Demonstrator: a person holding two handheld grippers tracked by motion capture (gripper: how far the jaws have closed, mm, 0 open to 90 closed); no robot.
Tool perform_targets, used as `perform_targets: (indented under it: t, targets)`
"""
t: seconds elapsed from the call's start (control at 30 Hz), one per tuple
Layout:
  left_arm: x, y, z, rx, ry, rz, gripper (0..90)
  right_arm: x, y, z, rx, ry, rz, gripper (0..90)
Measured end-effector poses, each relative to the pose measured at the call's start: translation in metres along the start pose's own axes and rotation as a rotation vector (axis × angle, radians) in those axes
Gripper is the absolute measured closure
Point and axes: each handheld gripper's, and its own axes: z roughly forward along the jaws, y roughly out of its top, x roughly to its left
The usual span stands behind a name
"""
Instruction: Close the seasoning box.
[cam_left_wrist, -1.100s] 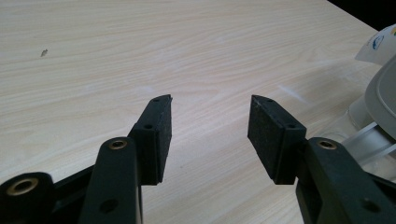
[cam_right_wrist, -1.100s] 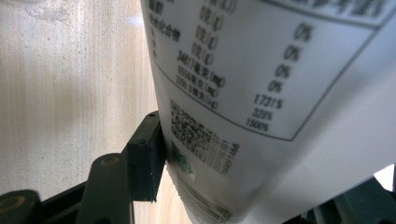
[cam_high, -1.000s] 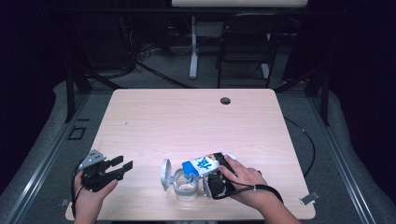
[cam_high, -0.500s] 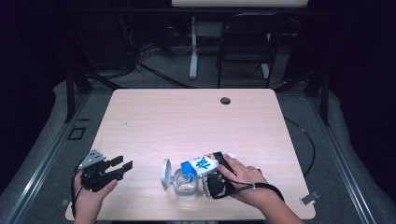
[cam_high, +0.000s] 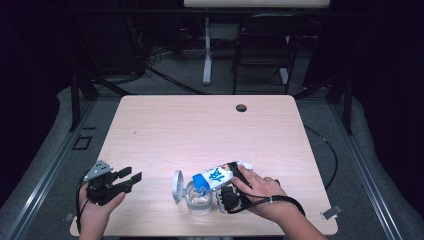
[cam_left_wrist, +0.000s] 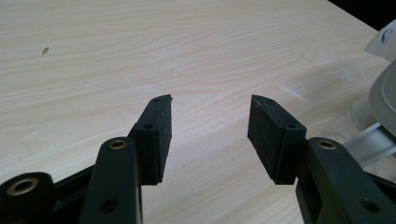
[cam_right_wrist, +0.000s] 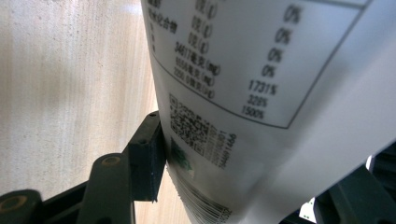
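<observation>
Right gripper is clamped on a white plastic pouch with blue print, though most of that tool sits under the person's right hand in the high view, so its far jaw is hard to make out there. From the right gripper view one black pad presses the pouch's side and the other jaw is cut off at the lower right edge; the printed table and barcode are blurred and unreadable. That pouch lies tilted at the near edge of the pale wooden table, right of centre, its blue end dipping over a clear round plastic container whose grey lid stands up on its left side. What is inside the container cannot be told. Left gripper hangs at the near left corner, held by the left hand, jaws spread wide with nothing between them; in its own view the container's edge is cropped at the right. Count: two grippers, one pouch, one container, one lid, and one dark round hole at the table's far side.
</observation>
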Motion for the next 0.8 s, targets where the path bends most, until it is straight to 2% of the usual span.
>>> perform_targets:
  t: [0.13, 0.23, 0.3, 0.53, 0.57, 0.63, 0.8]
  targets:
    - [0.0001, -0.0002, 0.0, 0.001, 0.0, -0.002, 50.2, 0.0003, -0.0001, -0.0001, -0.003, -0.004, -0.002, 42.5]
    - [0.0003, -0.0001, -0.0003, 0.002, 0.002, -0.001, 50.2, -0.0009, 0.0009, -0.002, 0.016, -0.014, -0.027, 42.5]
    - [0.0004, -0.0001, -0.0004, 0.002, 0.003, -0.001, 50.1, -0.0002, 0.0006, -0.0008, -0.001, -0.02, -0.03, 42.6]
    - [0.0004, -0.0001, -0.0003, -0.002, 0.003, -0.002, 50.2, -0.0008, 0.0019, -0.0022, 0.012, -0.028, -0.048, 42.7]
    - [0.0005, -0.0002, -0.0003, -0.002, 0.003, -0.002, 50.2, -0.0017, 0.0028, -0.0036, 0.03, -0.032, -0.063, 42.7]
    - [0.0006, -0.0002, -0.0003, -0.001, 0.003, -0.002, 50.1, -0.0008, 0.0022, -0.0026, 0.017, -0.029, -0.055, 42.7]
    - [0.0004, -0.0001, -0.0002, -0.002, 0.003, -0.002, 50.2, -0.0012, 0.0028, -0.0032, 0.023, -0.038, -0.075, 42.7]
